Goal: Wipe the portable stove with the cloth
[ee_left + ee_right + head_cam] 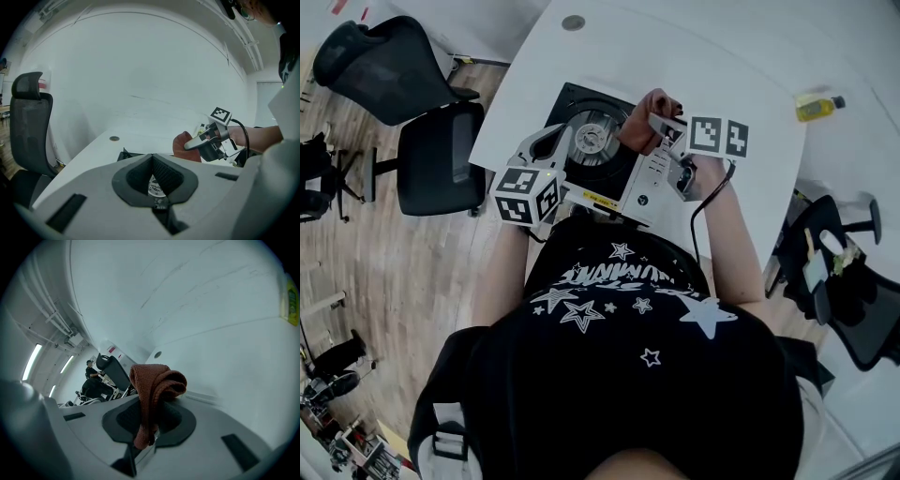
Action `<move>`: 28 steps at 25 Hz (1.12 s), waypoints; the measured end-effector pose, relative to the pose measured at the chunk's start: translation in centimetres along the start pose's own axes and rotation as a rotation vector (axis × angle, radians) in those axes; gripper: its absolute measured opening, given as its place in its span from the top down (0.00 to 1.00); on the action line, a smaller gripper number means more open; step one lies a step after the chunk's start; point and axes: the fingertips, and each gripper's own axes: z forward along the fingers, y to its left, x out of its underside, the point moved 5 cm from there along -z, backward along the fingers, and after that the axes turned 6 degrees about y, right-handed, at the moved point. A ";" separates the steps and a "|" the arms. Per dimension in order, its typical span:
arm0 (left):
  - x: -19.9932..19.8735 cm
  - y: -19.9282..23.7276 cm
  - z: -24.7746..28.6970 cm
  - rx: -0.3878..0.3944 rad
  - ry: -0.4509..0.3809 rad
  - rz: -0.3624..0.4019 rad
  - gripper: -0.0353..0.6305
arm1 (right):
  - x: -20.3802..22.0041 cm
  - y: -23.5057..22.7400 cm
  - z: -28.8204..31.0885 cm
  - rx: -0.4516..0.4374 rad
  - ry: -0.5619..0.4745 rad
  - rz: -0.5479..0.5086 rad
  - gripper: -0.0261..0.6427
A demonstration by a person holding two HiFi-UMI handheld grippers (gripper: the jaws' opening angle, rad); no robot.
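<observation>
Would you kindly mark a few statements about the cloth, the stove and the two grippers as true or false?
1. The right gripper holds the cloth. True.
2. The cloth is blue. False: it is reddish-brown.
3. The left gripper grips the cloth too. False: nothing is between its fingers.
4. A yellow bottle is on the table. True.
5. The stove sits on the floor. False: it is on the table.
</observation>
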 end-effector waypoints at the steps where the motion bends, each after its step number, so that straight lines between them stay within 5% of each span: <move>1: 0.0 -0.4 0.0 -0.002 0.000 0.001 0.94 | 0.2 -0.4 -0.4 0.006 -0.001 0.002 0.87; 28: 4.6 -8.4 -1.9 -0.044 -0.009 -0.034 0.94 | 6.7 -6.4 -8.3 0.052 -0.007 0.027 0.87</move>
